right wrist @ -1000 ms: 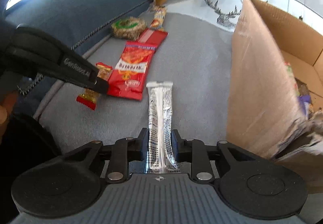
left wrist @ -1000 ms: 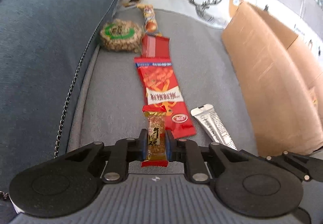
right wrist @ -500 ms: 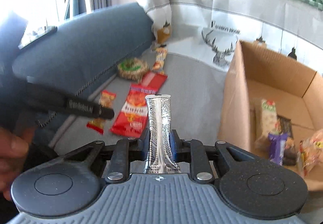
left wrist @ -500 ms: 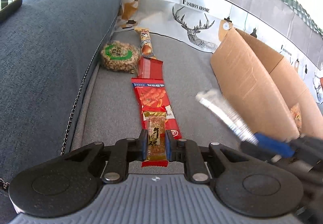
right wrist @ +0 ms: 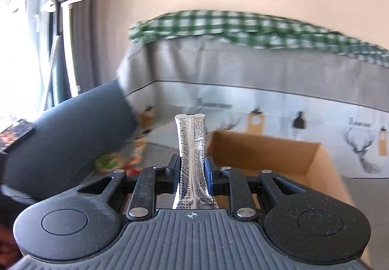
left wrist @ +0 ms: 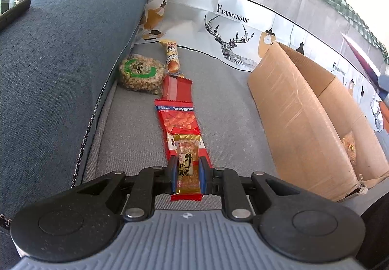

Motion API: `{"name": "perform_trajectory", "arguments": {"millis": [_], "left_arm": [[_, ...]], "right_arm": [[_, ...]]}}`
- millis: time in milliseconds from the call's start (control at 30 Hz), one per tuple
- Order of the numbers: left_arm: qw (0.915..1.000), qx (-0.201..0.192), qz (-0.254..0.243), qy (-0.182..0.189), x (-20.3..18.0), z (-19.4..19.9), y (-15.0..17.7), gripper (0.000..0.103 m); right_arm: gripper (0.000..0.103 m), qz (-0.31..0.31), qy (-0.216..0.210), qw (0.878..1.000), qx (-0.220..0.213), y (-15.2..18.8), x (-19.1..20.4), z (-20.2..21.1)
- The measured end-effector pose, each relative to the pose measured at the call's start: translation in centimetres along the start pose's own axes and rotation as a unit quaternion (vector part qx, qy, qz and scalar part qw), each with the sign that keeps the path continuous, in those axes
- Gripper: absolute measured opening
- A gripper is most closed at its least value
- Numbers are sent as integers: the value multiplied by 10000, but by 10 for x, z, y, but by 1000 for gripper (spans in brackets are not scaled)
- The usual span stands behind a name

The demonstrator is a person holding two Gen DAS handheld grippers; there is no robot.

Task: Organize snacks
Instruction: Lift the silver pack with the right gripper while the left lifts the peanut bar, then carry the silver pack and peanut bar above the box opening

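Left gripper (left wrist: 186,174) pinches a candy bar (left wrist: 186,168); right gripper (right wrist: 192,174) pinches a silver packet (right wrist: 192,160), cardboard box (right wrist: 279,155) just ahead.

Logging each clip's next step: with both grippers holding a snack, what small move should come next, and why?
Probably carry the right gripper forward over the cardboard box and open it: it is shut on the silver packet, raised just short of the open box.

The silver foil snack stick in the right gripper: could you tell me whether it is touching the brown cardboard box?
Apart. The right wrist view shows the silver foil snack stick clamped upright in the right gripper, in the air before the brown cardboard box.
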State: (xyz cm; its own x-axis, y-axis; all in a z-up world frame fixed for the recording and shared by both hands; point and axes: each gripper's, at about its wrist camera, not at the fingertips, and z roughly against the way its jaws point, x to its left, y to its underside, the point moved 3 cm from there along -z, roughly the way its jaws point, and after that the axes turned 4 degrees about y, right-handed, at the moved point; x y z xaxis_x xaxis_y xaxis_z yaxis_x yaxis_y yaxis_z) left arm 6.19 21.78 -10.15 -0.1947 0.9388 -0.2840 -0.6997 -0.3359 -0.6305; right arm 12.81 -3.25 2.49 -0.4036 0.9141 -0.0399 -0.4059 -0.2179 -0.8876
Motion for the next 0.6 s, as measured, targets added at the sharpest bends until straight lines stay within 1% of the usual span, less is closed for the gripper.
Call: {"name": "perform_trajectory", "arguments": {"millis": [100, 167, 233, 267, 367, 467, 600], "left_arm": [[10000, 11, -29, -21, -1, 0, 1, 19], [10000, 7, -61, -38, -2, -1, 1, 19], [9999, 7, -108, -73, -4, -1, 1, 19], [9999, 13, -139, -99, -5, -2, 1, 19], [9994, -1, -259, -227, -10, -3, 1, 19], [9985, -41, -390, -385, -15, -4, 1, 19], [9973, -112, -446, -577, -20, -1, 1, 19]], "right_arm": [[22, -265, 258, 9992, 117, 12, -28, -8], [22, -544, 324, 9979, 165, 18, -41, -10], [22, -427, 273, 9987, -49, 18, -39, -6], [22, -417, 218, 9989, -76, 20, -36, -6], [22, -207, 174, 9996, -1, 29, -28, -9], [22, -102, 32, 9999, -37, 31, -23, -8], [22, 84, -6, 9998, -163, 31, -22, -4]]}}
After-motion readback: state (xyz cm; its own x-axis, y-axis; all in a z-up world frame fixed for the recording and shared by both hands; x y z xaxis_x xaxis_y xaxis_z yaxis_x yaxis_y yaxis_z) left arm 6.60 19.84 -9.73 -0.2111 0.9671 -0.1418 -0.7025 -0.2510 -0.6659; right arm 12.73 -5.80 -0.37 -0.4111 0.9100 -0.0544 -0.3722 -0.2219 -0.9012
